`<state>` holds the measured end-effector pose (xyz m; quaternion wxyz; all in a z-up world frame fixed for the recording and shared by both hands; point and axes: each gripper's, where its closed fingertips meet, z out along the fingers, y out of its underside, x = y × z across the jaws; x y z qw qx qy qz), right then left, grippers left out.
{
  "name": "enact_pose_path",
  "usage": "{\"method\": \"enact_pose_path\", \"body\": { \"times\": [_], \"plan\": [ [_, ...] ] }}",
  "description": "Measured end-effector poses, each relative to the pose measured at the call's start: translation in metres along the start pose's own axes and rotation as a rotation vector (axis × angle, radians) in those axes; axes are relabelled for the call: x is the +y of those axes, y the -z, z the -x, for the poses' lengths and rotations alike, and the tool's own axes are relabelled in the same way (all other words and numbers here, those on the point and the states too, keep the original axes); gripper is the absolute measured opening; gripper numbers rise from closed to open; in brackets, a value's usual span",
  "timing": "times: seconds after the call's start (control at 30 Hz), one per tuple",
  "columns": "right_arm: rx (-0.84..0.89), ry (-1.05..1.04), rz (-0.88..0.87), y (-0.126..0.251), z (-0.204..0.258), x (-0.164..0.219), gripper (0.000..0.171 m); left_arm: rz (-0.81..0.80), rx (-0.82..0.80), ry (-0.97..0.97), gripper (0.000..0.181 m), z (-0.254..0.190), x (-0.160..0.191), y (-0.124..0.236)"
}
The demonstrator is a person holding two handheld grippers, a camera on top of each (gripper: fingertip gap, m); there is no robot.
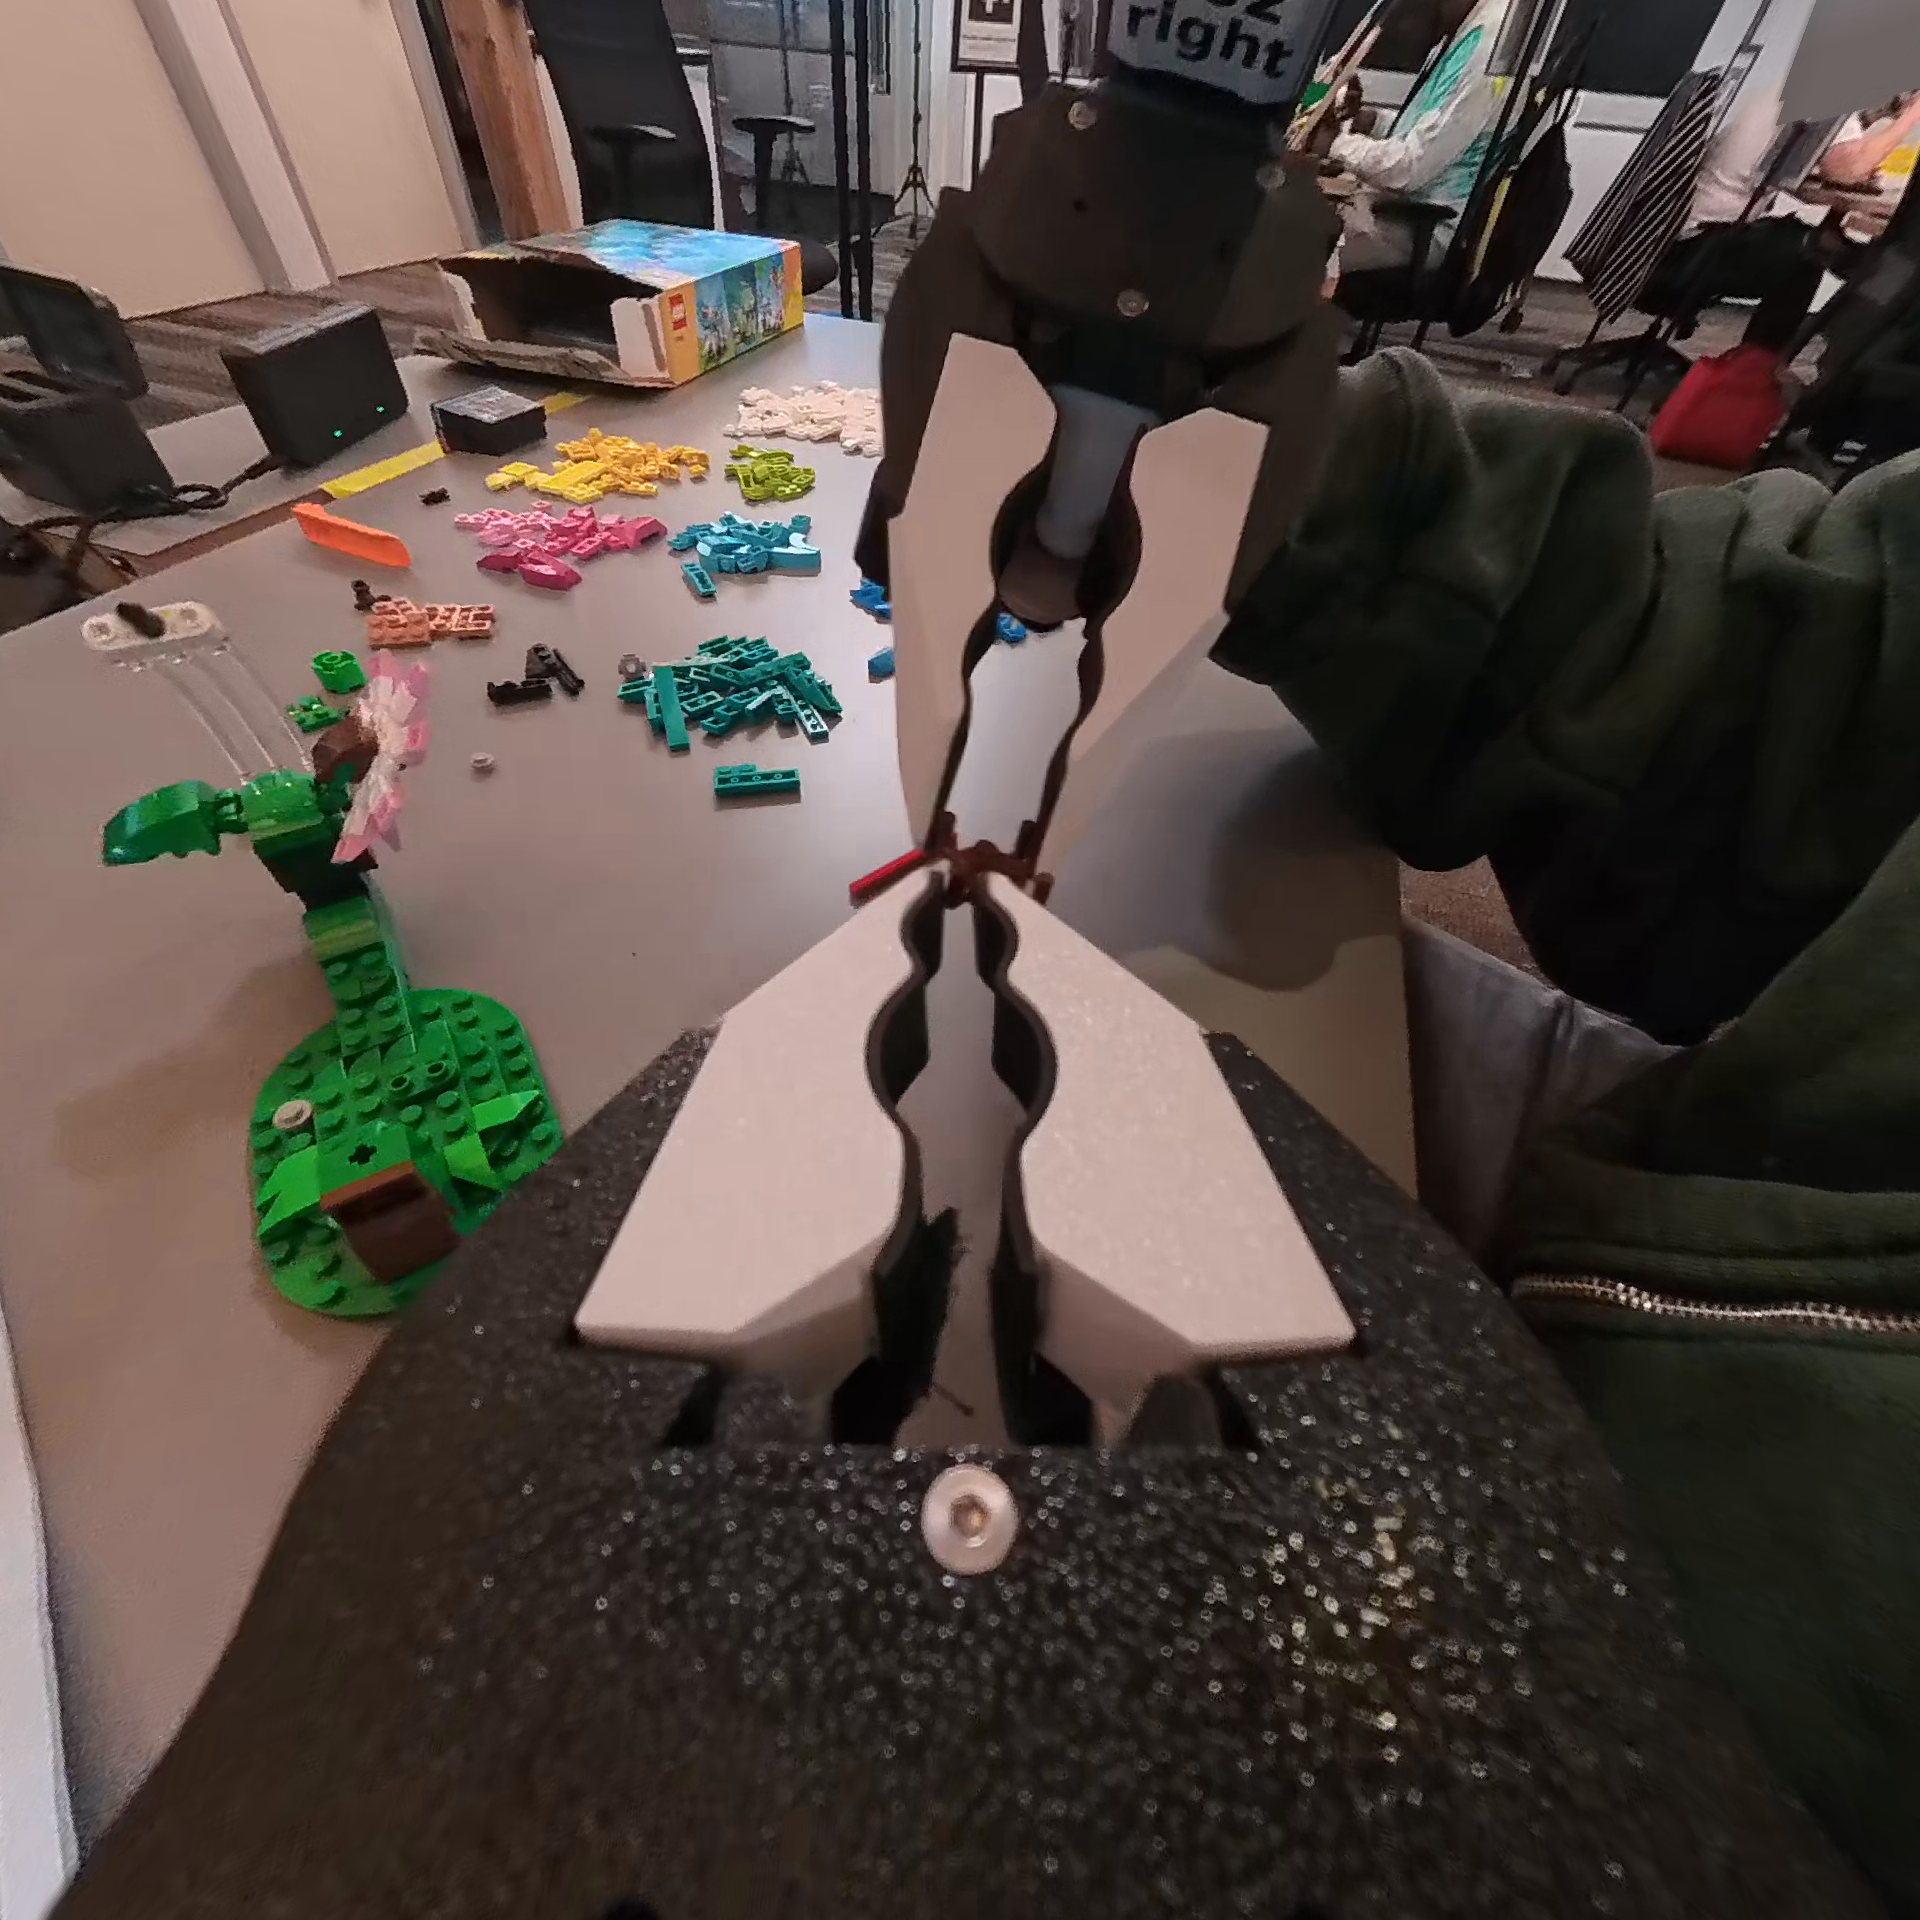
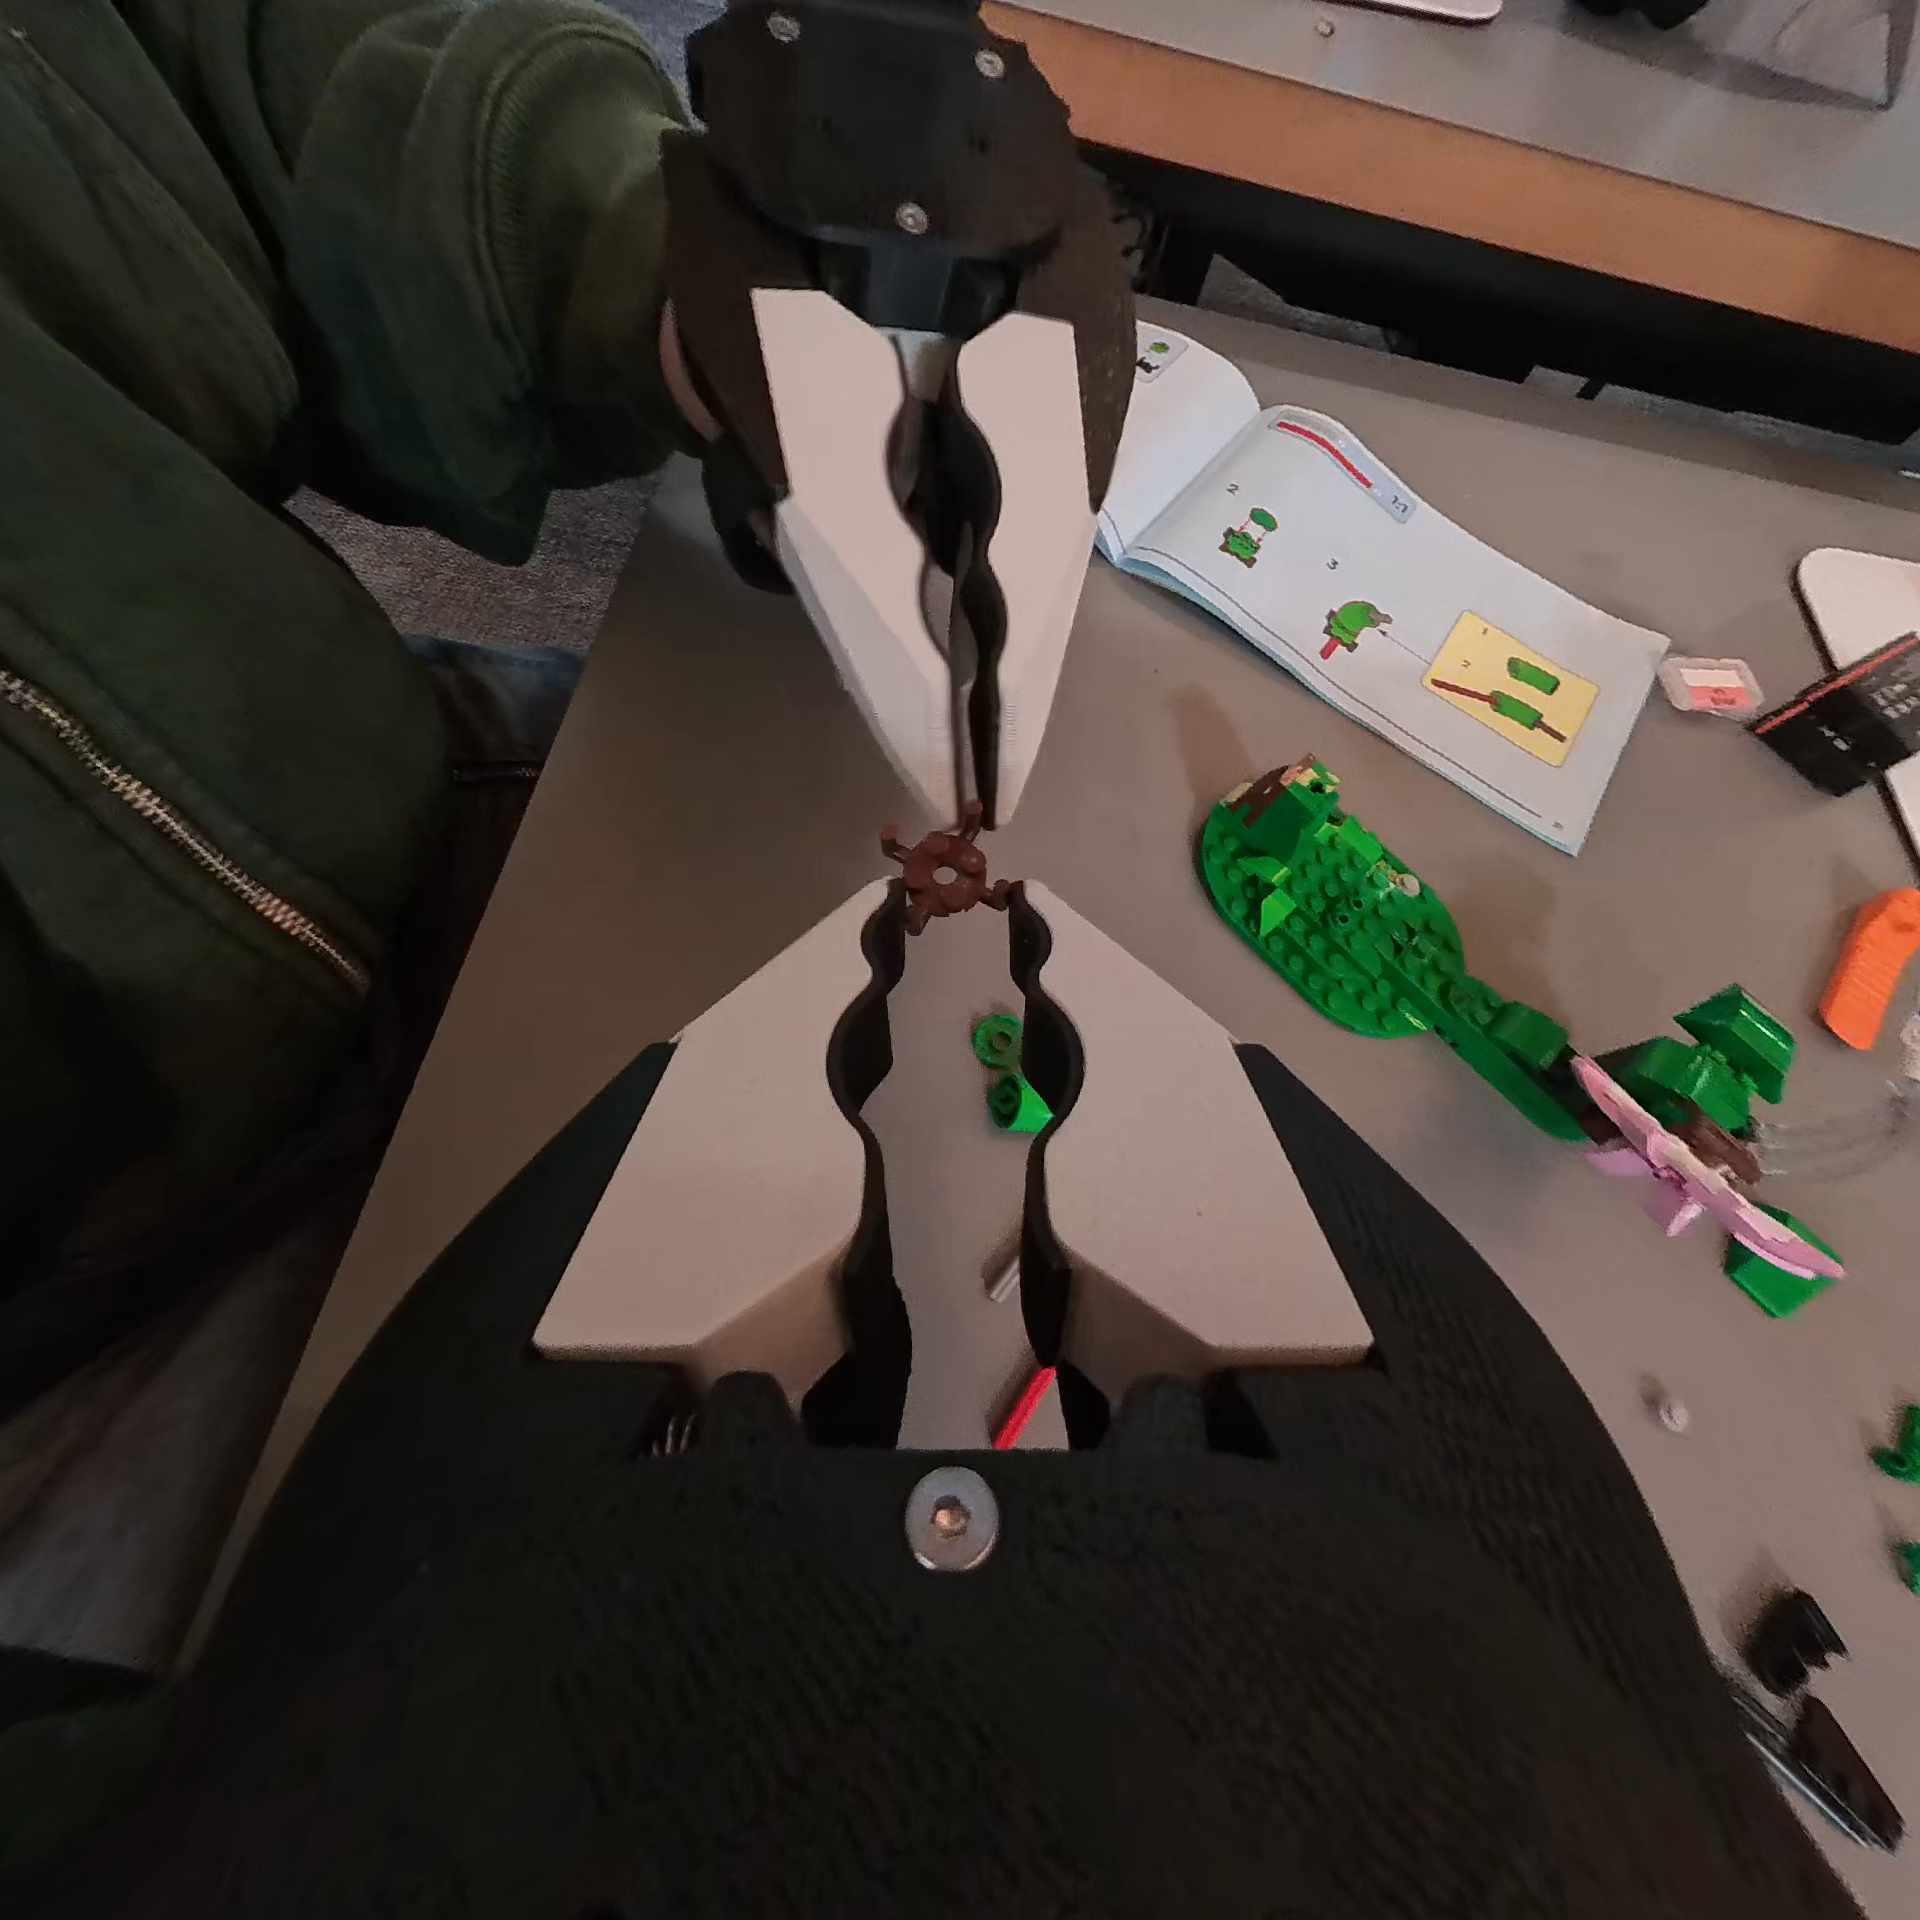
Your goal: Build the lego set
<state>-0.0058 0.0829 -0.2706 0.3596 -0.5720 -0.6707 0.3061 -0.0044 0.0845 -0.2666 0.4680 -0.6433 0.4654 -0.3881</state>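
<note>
My left gripper [image 1: 961, 896] is shut, with a thin red rod [image 1: 885, 873] sticking out left of its tips. My right gripper [image 2: 948, 896] is shut on a small brown piece [image 2: 943, 878] with a centre hole and short arms. The two grippers meet tip to tip above the grey table [image 1: 623, 914]; the right gripper [image 1: 987, 836] comes from above in the left wrist view, the left gripper [image 2: 961, 821] from above in the right wrist view. The brown piece [image 1: 992, 857] sits between the tips. A red sliver [image 2: 1023, 1408] shows low between my right fingers.
A green plant model [image 1: 395, 1091] with a pink flower [image 1: 390, 748] stands left. Sorted brick piles [image 1: 738, 696], a box [image 1: 634, 301], an orange separator [image 1: 348, 533], an open booklet [image 2: 1382, 582] and loose green pieces [image 2: 1008, 1070] lie around. A green sleeve [image 1: 1558, 623] is right.
</note>
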Motion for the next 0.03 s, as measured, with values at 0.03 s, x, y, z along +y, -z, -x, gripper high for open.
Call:
{"method": "enact_pose_path", "body": {
  "times": [0.03],
  "plan": [
    [-0.004,-0.001,0.001,-0.001,0.0002,0.0,0.018,0.0,0.001,0.006,0.001,0.0006,0.0008,0.0006]
  ]
}}
